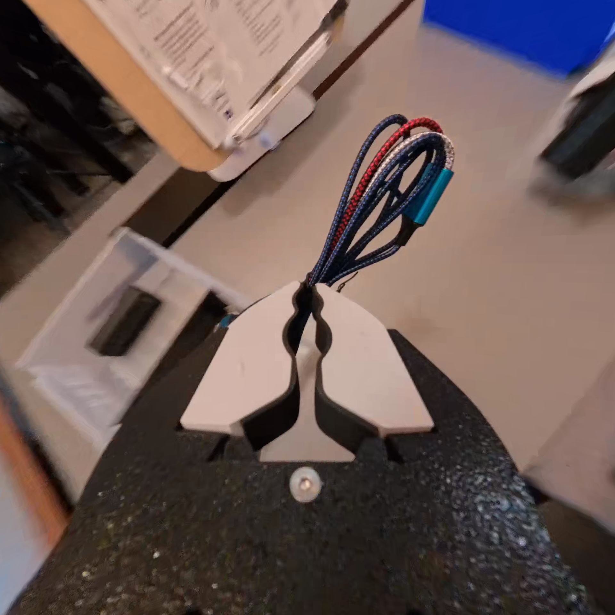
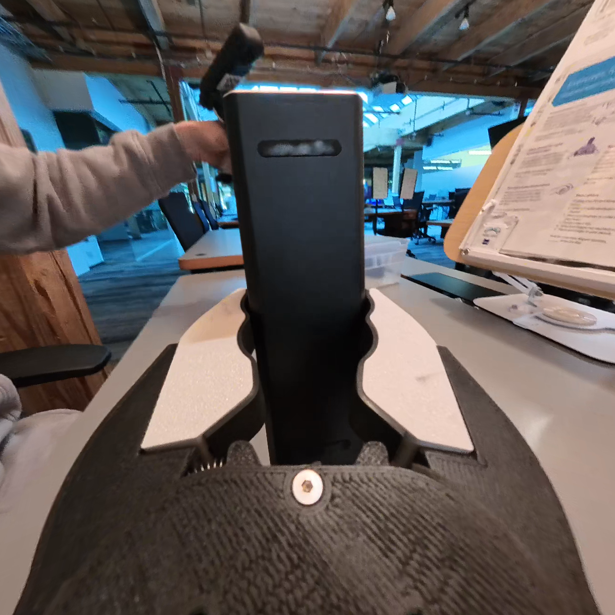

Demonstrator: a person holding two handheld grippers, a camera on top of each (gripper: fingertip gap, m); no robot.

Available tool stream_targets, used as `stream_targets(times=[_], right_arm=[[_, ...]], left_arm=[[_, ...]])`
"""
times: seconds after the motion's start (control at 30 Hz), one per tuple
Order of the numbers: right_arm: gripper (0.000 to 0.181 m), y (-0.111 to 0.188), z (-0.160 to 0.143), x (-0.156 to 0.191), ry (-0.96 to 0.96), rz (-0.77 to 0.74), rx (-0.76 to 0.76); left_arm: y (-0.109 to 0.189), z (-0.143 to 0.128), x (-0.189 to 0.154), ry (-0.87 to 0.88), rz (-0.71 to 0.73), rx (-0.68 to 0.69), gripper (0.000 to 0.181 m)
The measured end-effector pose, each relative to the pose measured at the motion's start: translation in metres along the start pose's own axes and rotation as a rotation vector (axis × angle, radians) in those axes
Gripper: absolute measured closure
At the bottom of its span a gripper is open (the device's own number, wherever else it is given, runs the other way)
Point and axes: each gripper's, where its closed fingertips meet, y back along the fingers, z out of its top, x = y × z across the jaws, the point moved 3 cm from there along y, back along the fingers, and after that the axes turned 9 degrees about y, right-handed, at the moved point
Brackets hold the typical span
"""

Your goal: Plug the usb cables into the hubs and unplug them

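In the left wrist view my left gripper point(image 1: 309, 289) is shut on a bundle of braided USB cables point(image 1: 369, 199), blue, red and white. The looped bundle sticks up past the fingertips above the grey table point(image 1: 466, 299). A teal connector point(image 1: 431, 196) hangs on its right side. In the right wrist view my right gripper point(image 2: 306, 296) is shut on a tall black hub point(image 2: 296, 216), held upright between the white fingers point(image 2: 206, 376). A slot shows near the hub's top. Behind the hub, a hand point(image 2: 203, 143) in a grey sleeve holds the other gripper's black body point(image 2: 233, 60).
A document stand with printed pages point(image 1: 233, 66) leans at the table's back; it also shows in the right wrist view point(image 2: 549, 166). A clear plastic bin point(image 1: 66, 382) on the left holds a black hub point(image 1: 126, 319). A dark blurred object point(image 1: 585, 126) sits at the right. A wooden post point(image 2: 40, 299) stands left.
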Motion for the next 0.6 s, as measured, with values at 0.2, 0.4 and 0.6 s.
stream_targets(times=[0.2,0.4,0.6], right_arm=[[0.118,0.001,0.018,0.01,-0.093,0.095,-0.136],[0.118,0.004,0.027,0.016,-0.141,0.125,-0.17],[0.118,0.028,0.027,0.029,-0.138,0.151,-0.157]], left_arm=[[-0.073,-0.037,-0.099,0.298,-0.319,0.116,0.179],[-0.159,-0.074,-0.134,0.385,-0.332,0.259,0.179],[-0.201,-0.087,-0.123,0.254,-0.155,0.322,0.177]])
